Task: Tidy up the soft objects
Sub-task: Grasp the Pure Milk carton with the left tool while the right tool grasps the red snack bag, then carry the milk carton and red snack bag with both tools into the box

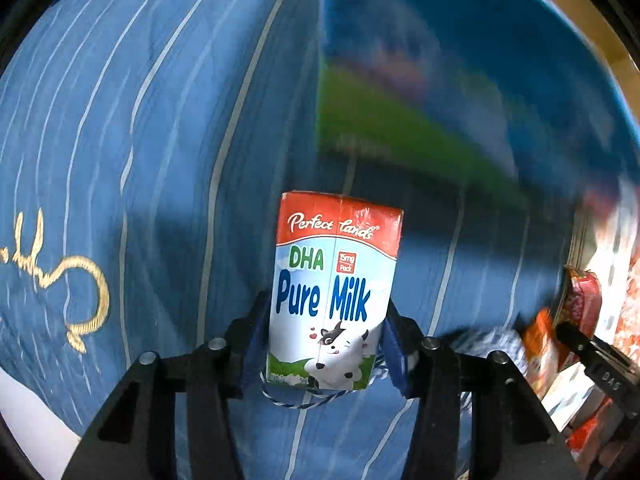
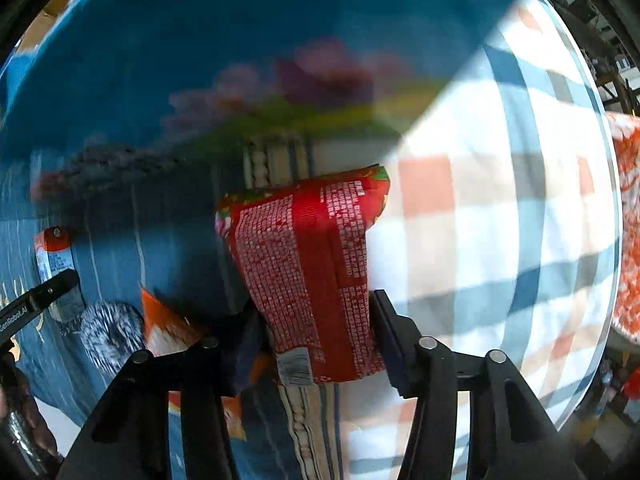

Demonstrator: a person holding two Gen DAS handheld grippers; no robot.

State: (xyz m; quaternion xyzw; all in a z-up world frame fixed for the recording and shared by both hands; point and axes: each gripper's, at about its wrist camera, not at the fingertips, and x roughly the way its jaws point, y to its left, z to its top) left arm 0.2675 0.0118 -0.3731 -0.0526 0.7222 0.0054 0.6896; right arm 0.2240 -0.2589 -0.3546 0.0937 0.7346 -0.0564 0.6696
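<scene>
Two grippers clench at once: the left gripper [image 1: 326, 344] pinches a milk carton [image 1: 334, 292] between its jaws, the right gripper [image 2: 316, 336] a red snack packet [image 2: 308, 276]. Both items sit on the blue striped bedding [image 1: 140, 140], so the pickup step looks underway. Next likely calls for a steady lift.

In your left view, the milk carton [image 1: 335, 292] is sitting at lower centre on the striped cloth [image 1: 160, 160]; in your right view, the snack packet [image 2: 310, 276] is lying at centre, checked cloth [image 2: 500, 220] spreading to its right.
</scene>
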